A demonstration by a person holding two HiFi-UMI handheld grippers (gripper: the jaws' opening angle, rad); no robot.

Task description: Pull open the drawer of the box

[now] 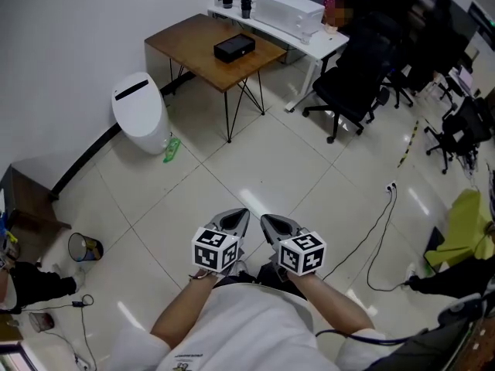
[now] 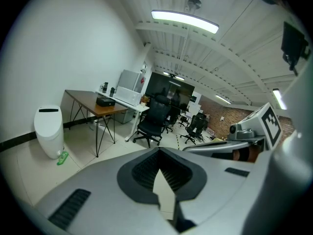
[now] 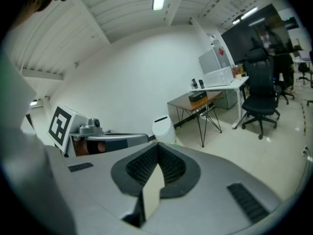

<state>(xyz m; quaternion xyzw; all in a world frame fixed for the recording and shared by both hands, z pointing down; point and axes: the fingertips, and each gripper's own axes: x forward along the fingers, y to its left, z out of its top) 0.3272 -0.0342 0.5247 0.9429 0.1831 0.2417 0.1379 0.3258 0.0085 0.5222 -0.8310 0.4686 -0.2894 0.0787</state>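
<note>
Left gripper [image 1: 242, 213] and right gripper [image 1: 265, 220] are held side by side at the person's waist, each with its jaws pressed together on nothing, likely a neutral carry before any approach. The small black box [image 1: 234, 47], presumably the one with the drawer though no front shows at this range, sits on the wooden table [image 1: 186, 43] by the wall, well apart from both

At lower centre, the left forearm [image 1: 184, 306] and right forearm [image 1: 340, 304] reach forward side by side; the left tongs [image 1: 240, 214] and right tongs [image 1: 266, 219] are both closed and empty.
</note>
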